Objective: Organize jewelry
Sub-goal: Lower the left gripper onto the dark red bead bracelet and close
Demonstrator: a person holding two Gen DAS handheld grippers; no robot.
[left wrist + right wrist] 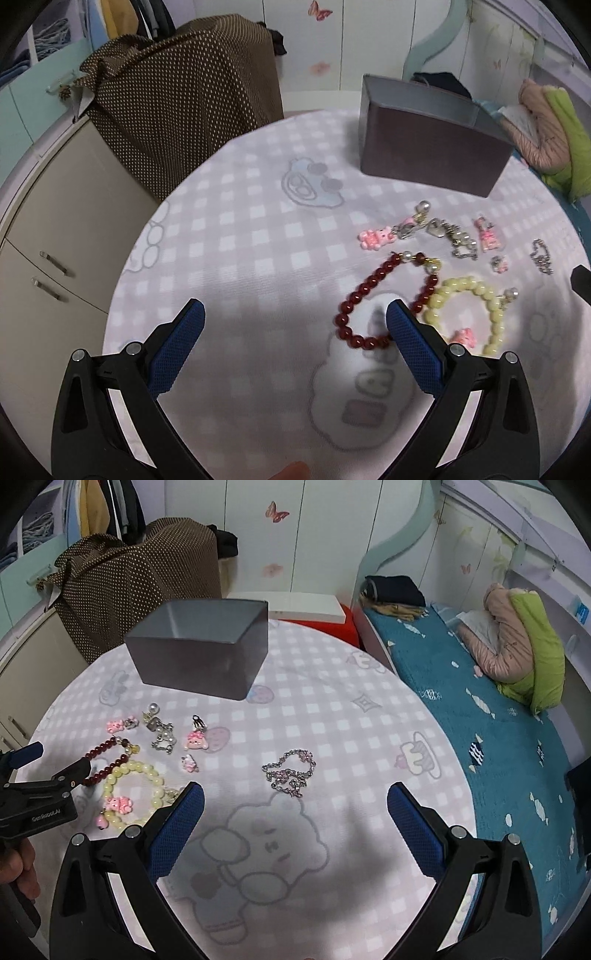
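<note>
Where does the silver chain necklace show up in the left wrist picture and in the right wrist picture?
Left wrist: the silver chain necklace lies at the far right edge, right of the pink charms.
Right wrist: it lies near the middle, ahead of the open right gripper, apart from the other jewelry.
Shared landmark: the dark gray box at the back of the checkered cloth.

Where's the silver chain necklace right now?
In the right wrist view, the silver chain necklace lies alone on the checked cloth, just ahead of the open right gripper, right of the yellow bead bracelet.
</note>
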